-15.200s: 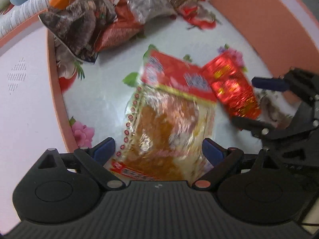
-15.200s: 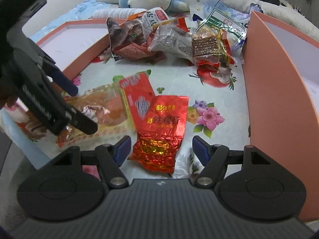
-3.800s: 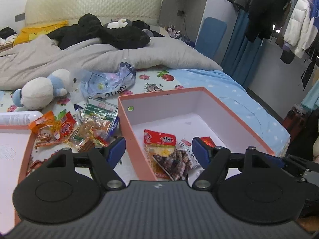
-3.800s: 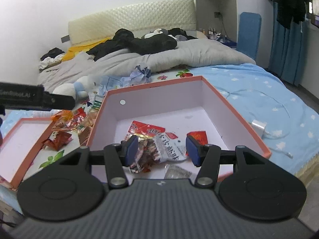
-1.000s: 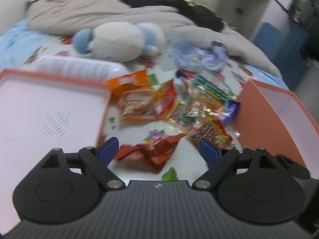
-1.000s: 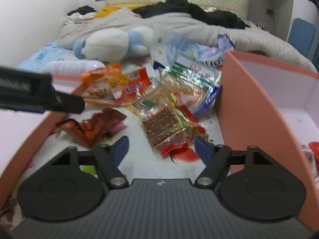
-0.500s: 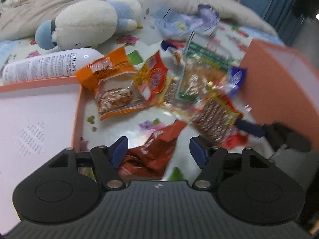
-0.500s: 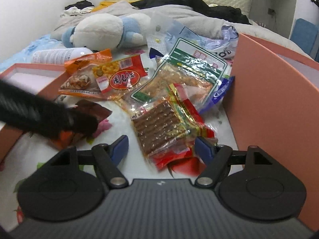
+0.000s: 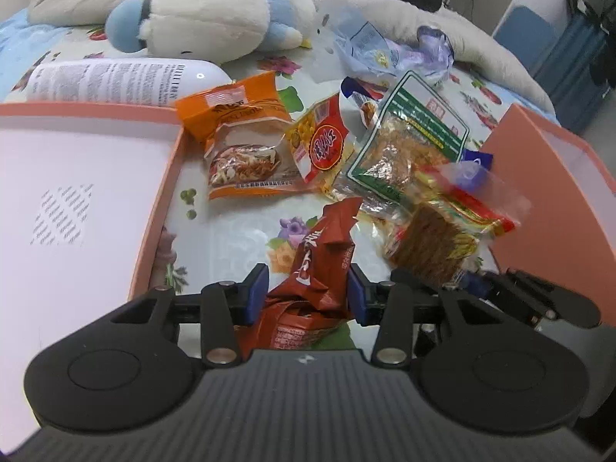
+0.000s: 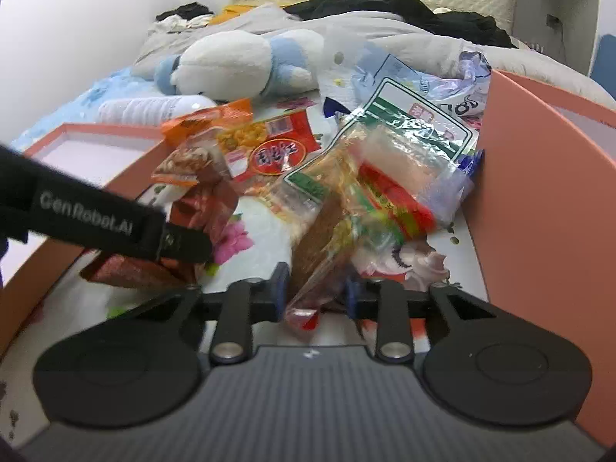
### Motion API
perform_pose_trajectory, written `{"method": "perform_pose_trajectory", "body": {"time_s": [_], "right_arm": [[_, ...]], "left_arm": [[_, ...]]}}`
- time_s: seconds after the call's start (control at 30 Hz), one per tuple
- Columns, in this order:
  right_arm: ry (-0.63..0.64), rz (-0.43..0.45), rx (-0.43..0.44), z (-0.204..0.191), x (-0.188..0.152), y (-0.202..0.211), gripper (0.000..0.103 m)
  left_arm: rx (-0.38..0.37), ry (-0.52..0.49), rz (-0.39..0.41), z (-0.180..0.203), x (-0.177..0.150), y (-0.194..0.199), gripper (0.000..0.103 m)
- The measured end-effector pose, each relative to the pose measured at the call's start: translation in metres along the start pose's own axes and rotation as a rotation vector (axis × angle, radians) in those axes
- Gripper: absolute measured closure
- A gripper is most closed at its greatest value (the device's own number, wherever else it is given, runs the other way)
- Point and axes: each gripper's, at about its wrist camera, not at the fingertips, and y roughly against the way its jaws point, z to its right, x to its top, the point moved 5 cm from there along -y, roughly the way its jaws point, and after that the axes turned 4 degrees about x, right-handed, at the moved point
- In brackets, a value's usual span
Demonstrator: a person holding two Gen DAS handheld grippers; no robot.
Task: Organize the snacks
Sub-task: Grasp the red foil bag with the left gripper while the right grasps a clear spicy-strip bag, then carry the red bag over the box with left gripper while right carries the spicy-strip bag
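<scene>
My left gripper (image 9: 308, 294) is shut on a crumpled dark red snack packet (image 9: 319, 265), which stands up between the blue pads. My right gripper (image 10: 315, 288) is shut on a clear packet of brown wafer-like snacks (image 10: 331, 238) with a red and yellow label and tilts it up off the bed. The same packet (image 9: 439, 242) and the right gripper (image 9: 512, 292) show in the left wrist view. An orange packet (image 9: 242, 138), a red and yellow packet (image 9: 323, 142) and a green-edged packet (image 9: 408, 146) lie on the floral sheet behind.
A pink box (image 9: 554, 177) stands at the right. Its shallow pink lid (image 9: 77, 177) lies at the left. A white and blue plush toy (image 9: 208, 15), a white bottle (image 9: 115, 81) and crumpled plastic bags (image 9: 385, 50) lie at the back.
Both grippers have come down onto the snack pile and closed. The left one has taken the dark red packet and the right one has taken the brown wafer packet, lifting its end.
</scene>
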Motion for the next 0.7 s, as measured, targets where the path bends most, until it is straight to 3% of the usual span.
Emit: {"method": "perform_pose_trajectory", "body": {"time_s": [0.17,0.7], "right_arm": [[0.02,0.011,0.013,-0.007,0.002,0.021,0.081],[-0.03,0.081,0.018,0.005,-0.003,0.123,0.082]], "left_arm": [[0.004,0.022,0.022,0.004,-0.006,0.022,0.054],[0.01,0.136,0.09,0.032,-0.043,0.11,0.054]]}}
